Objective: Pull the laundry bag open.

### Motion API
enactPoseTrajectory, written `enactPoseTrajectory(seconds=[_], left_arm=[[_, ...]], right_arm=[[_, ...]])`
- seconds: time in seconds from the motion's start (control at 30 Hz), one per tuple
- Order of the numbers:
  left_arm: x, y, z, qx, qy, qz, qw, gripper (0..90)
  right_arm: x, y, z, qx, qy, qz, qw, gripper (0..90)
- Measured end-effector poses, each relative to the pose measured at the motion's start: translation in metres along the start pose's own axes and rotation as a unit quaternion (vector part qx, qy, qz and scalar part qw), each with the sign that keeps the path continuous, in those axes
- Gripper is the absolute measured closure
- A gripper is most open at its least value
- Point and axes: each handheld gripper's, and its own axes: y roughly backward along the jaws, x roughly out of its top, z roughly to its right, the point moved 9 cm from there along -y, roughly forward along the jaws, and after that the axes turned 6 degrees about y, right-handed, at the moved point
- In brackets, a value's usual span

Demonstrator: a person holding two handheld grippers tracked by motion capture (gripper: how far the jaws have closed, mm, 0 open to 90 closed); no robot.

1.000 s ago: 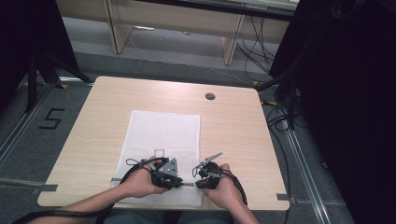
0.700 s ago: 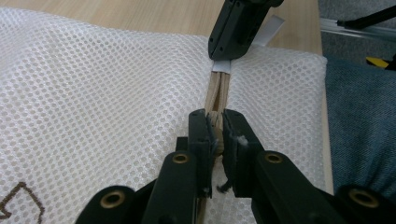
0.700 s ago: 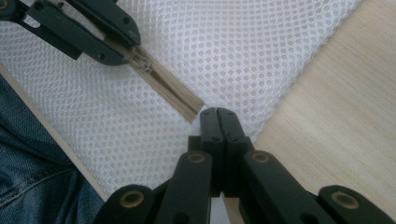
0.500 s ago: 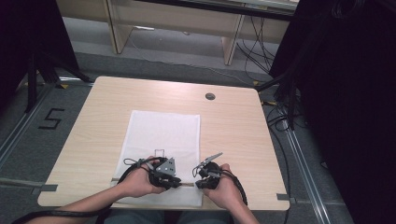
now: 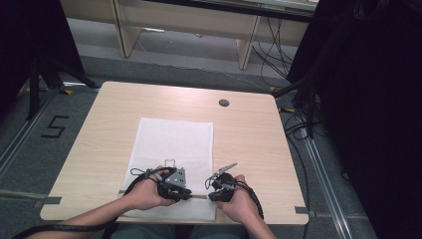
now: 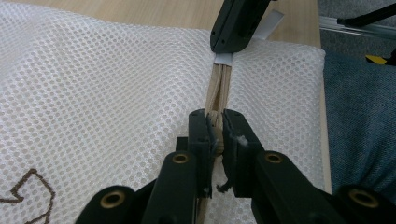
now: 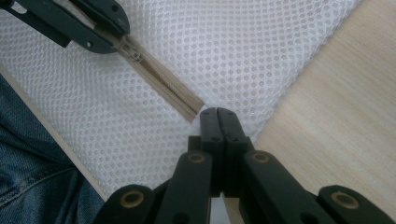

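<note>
Nearest the person, at the front edge of the worktop point(image 5: 249, 129), both hands hold their tools over the near end of a white mesh bag point(image 5: 171, 144), which lies flat along the worktop's middle with its far end toward the centre. The left claw point(image 6: 215, 128) is clamped on the beige zipper point(image 6: 218, 88) of the bag, its jaws pressed against the zipper's slider with only the tape and slider between them; in the high view this left claw point(image 5: 185, 193) sits just inside the bag's near hem. The right claw point(image 7: 218, 116) has its jaws closed tight, tips meeting at the end of the zipper point(image 7: 159, 79) near the bag's corner, apparently pinching the mesh there, though the grip itself is hidden beneath the tips; in the high view it point(image 5: 213, 195) lies just beside the left one, near the bag's right near corner. The zipper runs straight between the two claws along the near hem. A brown stitched mark point(image 6: 25, 193) shows on the mesh to one side of the left claw. Farther off, a round grommet point(image 5: 224, 103) sits in the bare wood beyond the bag. Compared with the earlier frames, neither hand, claw nor bag shows any discernible shift in position.
</note>
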Motion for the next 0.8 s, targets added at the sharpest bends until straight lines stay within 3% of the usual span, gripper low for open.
enactPoseTrajectory(seconds=[0.13, 0.17, 0.23, 0.37, 0.8], left_arm=[[-0.0008, 0.0010, -0.0004, 0.003, -0.004, -0.005, 1.0000, 81.8], [-0.0011, 0.0019, -0.0009, 0.003, -0.004, -0.003, 1.0000, 81.8], [-0.0005, 0.0021, 0.0001, -0.002, 0.009, 0.005, 0.9999, 81.8], [-0.0013, 0.0032, -0.0011, -0.001, -0.002, 0.003, 1.0000, 81.7], [-0.0031, 0.0073, -0.0016, 0.002, 0.007, 0.003, 1.0000, 81.7]], right_arm=[[0.0001, -0.0001, 0.0002, -0.001, 0.002, 0.001, 1.0000, 90.0], [-0.0007, 0.0005, -0.0021, 0.000, -0.012, -0.003, 0.9999, 90.0], [-0.0009, 0.0006, -0.0025, 0.001, -0.013, -0.004, 0.9999, 90.0], [-0.0005, 0.0005, -0.0006, -0.003, -0.002, -0.002, 1.0000, 90.0], [-0.0001, 0.0002, -0.0006, -0.009, 0.005, -0.003, 0.9999, 90.0]])
